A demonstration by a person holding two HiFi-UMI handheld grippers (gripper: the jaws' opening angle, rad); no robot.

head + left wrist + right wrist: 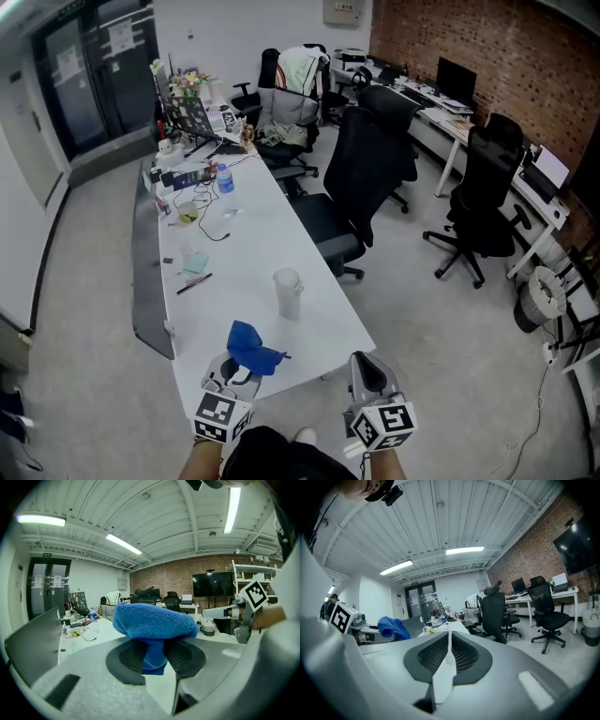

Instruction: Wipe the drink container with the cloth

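The left gripper pinched a crumpled blue cloth between its jaws. The right gripper was empty, jaws almost pressed together. The translucent white plastic cup stood just beyond them, on the long white table.

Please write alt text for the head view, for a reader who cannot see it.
The left gripper holds a crumpled blue cloth above the near end of a long white table; a translucent white drink container stands beyond it.

One blue cloth, one drink container, one water bottle, one long white table.
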